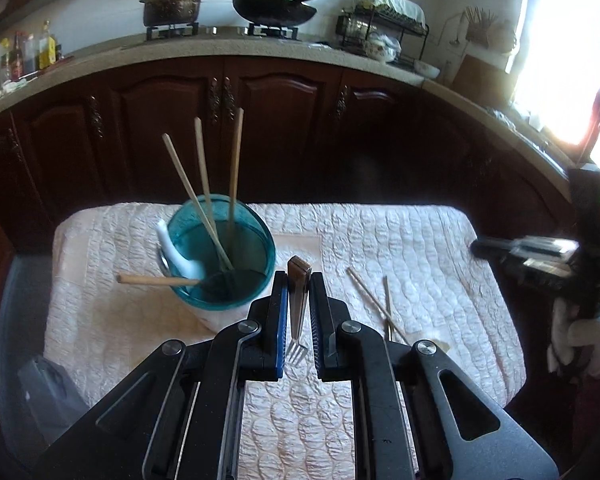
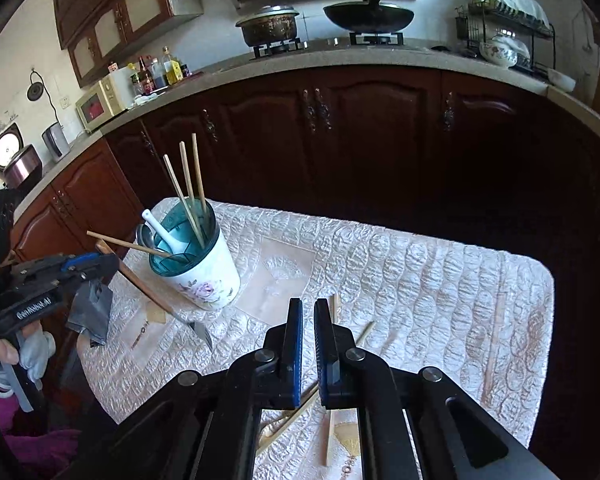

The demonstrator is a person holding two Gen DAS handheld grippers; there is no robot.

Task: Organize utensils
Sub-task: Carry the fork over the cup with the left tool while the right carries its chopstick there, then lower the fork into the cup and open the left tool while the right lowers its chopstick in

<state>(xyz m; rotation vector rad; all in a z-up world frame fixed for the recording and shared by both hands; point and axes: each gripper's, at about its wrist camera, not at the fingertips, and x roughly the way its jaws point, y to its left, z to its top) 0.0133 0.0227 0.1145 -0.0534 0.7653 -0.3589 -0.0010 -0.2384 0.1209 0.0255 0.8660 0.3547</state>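
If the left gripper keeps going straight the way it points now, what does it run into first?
Probably nothing soon. The left gripper, shut on the fork, points just right of the utensil holder, so it would likely pass its rim and go on over the white quilted cloth toward the dark cabinets. Depth is unclear.

The left gripper (image 1: 298,300) has its fingers clamped, while the right gripper (image 2: 308,320) is narrowly parted, holding nothing.
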